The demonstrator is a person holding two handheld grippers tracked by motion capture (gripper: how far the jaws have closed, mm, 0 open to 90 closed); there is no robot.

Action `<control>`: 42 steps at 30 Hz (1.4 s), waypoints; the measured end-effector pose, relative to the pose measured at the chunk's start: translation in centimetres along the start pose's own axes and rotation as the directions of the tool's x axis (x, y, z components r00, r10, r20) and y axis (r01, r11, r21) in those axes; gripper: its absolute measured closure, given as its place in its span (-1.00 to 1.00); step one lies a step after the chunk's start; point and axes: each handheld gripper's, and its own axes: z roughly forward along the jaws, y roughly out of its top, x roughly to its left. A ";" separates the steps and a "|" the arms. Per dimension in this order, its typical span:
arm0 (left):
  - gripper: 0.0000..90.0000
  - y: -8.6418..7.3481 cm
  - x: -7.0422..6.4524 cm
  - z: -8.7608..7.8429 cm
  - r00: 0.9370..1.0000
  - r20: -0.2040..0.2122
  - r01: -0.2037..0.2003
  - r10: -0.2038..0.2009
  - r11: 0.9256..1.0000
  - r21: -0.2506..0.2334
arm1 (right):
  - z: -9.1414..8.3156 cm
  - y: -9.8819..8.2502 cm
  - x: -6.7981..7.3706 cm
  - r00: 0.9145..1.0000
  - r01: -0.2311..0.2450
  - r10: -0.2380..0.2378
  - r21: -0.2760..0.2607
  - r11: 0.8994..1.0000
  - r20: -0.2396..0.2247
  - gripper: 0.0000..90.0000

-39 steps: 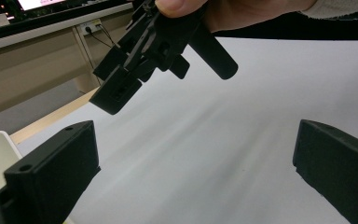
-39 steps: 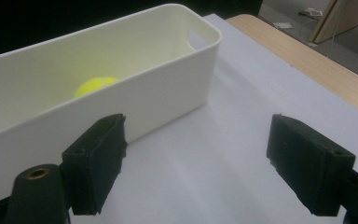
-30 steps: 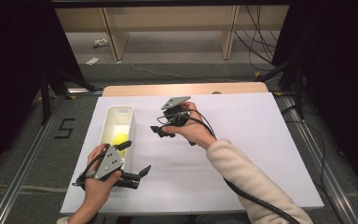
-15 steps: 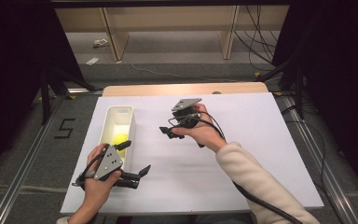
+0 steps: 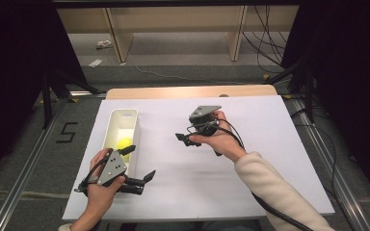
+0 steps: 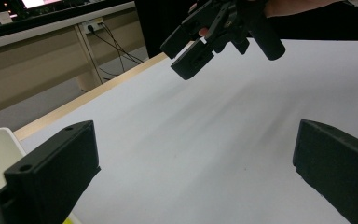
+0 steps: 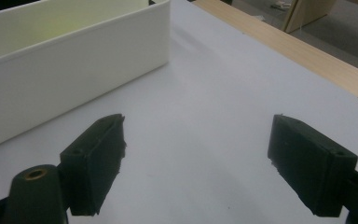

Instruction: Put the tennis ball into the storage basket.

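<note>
**Both tongs empty, ball lying in the bin**

The left tongs [image 5: 142,179] are hovering low over the near-left part of the bench [image 5: 270,183], jaws spread wide and holding nothing. In the left gripper view the two black jaws are standing well apart over bare white surface.

The right tongs [image 5: 185,139] are hanging above the middle of the bench, pointing toward the white bin [image 5: 134,139]. Their jaws are also wide and empty, as the right gripper view is showing, with the bin wall [image 7: 74,70] ahead and to the left of them.

The yellow ball [image 5: 124,143] is lying inside the bin, at its near end, just beyond the left tongs and behind the left hand [image 5: 101,185]. It is well apart from the right tongs.

Judgement: the ball appears already placed, and both tongs are standing clear of the bin. If the ball is to be handled next, the left tongs are the nearer pair. Doing it well would mean coming in from above, keeping the jaws wide until they are straddling the ball, steering clear of the bin's rim, and closing gently so the round ball is not squirting sideways.
</note>
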 end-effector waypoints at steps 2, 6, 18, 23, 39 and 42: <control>-1.00 0.0 0.0 0.0 1.000 0.001 0.000 0.000 1.000 0.001 | -0.3 -0.3 -0.2 1.000 -0.004 0.004 0.001 1.000 0.005 -0.57; -1.00 0.0 0.0 0.0 1.000 0.000 0.001 -0.001 1.000 0.002 | -1.0 -1.0 -0.7 1.000 -0.018 0.018 -0.001 1.000 0.017 -0.57; -1.00 0.0 0.0 0.0 1.000 -0.001 0.003 -0.003 1.000 0.002 | -2.9 -2.4 -1.6 0.998 -0.038 0.039 -0.014 0.999 0.050 -0.57; -1.00 -0.1 0.0 0.0 1.000 -0.001 0.002 -0.002 1.000 0.004 | -3.8 -3.2 -2.1 0.996 -0.055 0.056 -0.022 0.998 0.071 -0.57; -1.00 -0.1 0.1 0.0 1.000 -0.005 0.006 -0.006 1.000 0.000 | -6.1 -5.0 -3.2 0.990 -0.084 0.088 -0.037 0.996 0.111 -0.57; -1.00 0.0 0.1 0.0 1.000 -0.005 0.005 -0.005 1.000 0.000 | -6.6 -5.3 -3.3 0.989 -0.091 0.095 -0.040 0.995 0.117 -0.57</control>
